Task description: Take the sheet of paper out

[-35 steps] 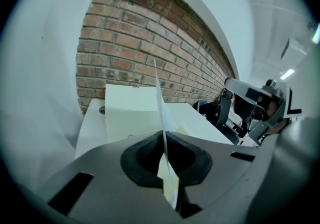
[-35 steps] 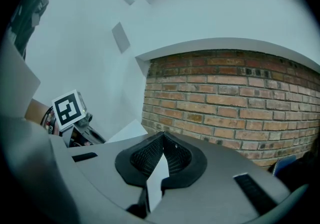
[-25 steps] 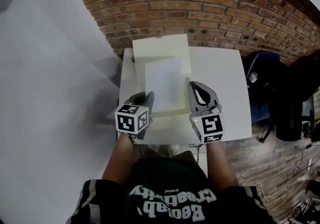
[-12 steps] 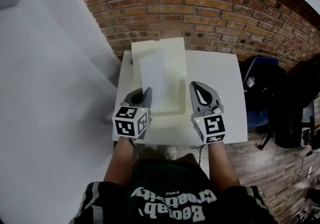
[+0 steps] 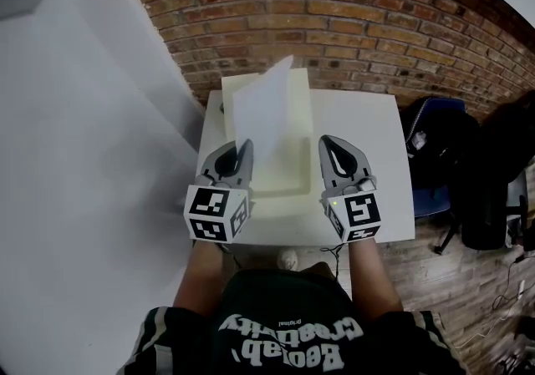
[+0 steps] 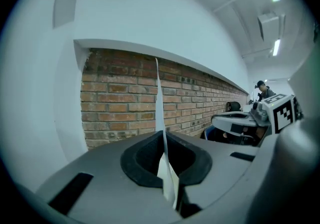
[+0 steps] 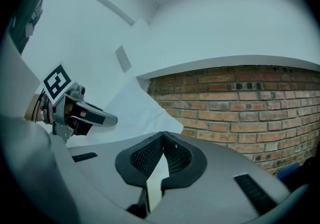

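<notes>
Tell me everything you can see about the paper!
The paper is a thin, plain white sheet, and no print shows on it. The left gripper is shut on its near edge and holds it raised and tilted over the cream folder. Its far corner points up toward the brick wall. In the left gripper view it shows edge-on, as a thin, slightly bent line between the jaws.

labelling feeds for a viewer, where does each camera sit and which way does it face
Head view: on the head, steeply down at table and sheet of paper; left tool, right tool, forearms show.
Left gripper view: on left tool, along jaws shut on the sheet, toward brick wall.
Right gripper view: on right tool, along its jaws, same wall.
Shared: the sheet, in all three.
</notes>
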`<act>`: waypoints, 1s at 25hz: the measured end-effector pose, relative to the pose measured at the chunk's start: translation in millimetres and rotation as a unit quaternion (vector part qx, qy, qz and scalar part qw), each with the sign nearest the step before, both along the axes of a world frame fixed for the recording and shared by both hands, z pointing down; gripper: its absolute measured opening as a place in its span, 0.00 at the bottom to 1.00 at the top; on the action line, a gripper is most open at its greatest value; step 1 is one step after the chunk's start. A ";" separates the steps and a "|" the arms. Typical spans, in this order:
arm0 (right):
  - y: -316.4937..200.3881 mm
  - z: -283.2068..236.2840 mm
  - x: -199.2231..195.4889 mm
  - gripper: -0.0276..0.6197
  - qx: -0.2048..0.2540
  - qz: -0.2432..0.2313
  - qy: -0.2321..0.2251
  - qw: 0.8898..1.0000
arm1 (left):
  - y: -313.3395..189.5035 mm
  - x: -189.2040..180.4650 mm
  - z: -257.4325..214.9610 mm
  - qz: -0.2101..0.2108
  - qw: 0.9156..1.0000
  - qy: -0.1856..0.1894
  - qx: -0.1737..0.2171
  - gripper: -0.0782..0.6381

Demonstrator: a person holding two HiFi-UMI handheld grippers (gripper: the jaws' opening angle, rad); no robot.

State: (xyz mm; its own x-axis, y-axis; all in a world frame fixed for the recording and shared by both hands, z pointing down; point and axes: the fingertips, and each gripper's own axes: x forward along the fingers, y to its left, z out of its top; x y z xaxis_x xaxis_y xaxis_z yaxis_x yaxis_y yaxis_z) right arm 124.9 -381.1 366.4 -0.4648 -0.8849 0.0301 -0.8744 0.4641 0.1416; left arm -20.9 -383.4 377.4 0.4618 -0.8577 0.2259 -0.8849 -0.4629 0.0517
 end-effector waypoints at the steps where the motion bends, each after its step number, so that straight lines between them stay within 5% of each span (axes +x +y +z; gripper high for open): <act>1: 1.2 -0.8 -1.2 0.03 0.000 0.001 0.001 1.000 | 0.8 -1.6 -3.2 -0.002 1.000 -0.002 0.007 0.11; 25: 12.6 -22.9 -1.3 0.03 0.052 0.028 -0.007 0.998 | 5.3 -34.3 -25.6 -0.072 0.988 -0.033 0.131 0.11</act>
